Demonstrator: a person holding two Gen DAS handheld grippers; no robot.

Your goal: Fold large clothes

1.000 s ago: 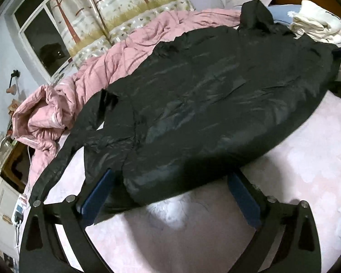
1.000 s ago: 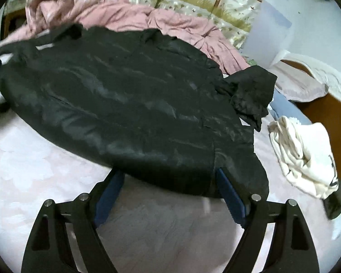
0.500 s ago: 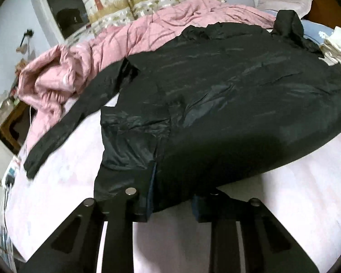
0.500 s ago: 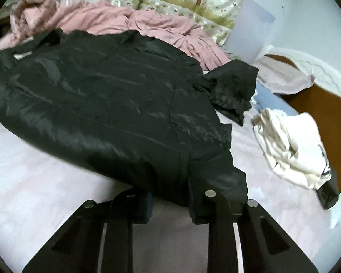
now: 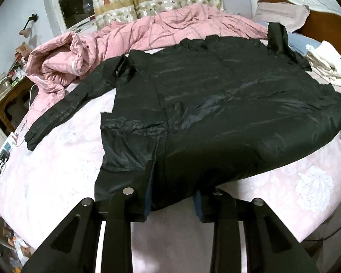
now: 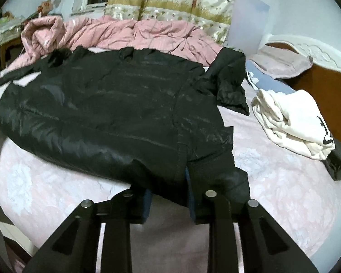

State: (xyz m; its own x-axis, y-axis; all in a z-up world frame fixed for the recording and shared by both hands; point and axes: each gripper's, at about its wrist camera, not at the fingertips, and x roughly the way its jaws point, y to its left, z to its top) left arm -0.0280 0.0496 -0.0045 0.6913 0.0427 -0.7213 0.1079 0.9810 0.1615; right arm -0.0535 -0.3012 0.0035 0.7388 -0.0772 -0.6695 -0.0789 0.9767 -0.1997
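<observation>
Both hand-held grippers, left (image 5: 173, 195) and right (image 6: 168, 195), wide a second ago, now clamp the black jacket's (image 5: 227, 113) near hem, jaws easing slightly; folding can begin.

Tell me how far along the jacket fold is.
Done: the shiny black puffer jacket lies spread on the pink floral bedsheet. In hand: left tool and right tool each pinch its near edge, jaws easing slightly. Left: every fold; sleeve remains outstretched.

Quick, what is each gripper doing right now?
Left gripper: closed on the near edge of the shiny black padded jacket, jaws easing open.
Right gripper: gripping the same jacket's edge, jaws easing open.
</observation>
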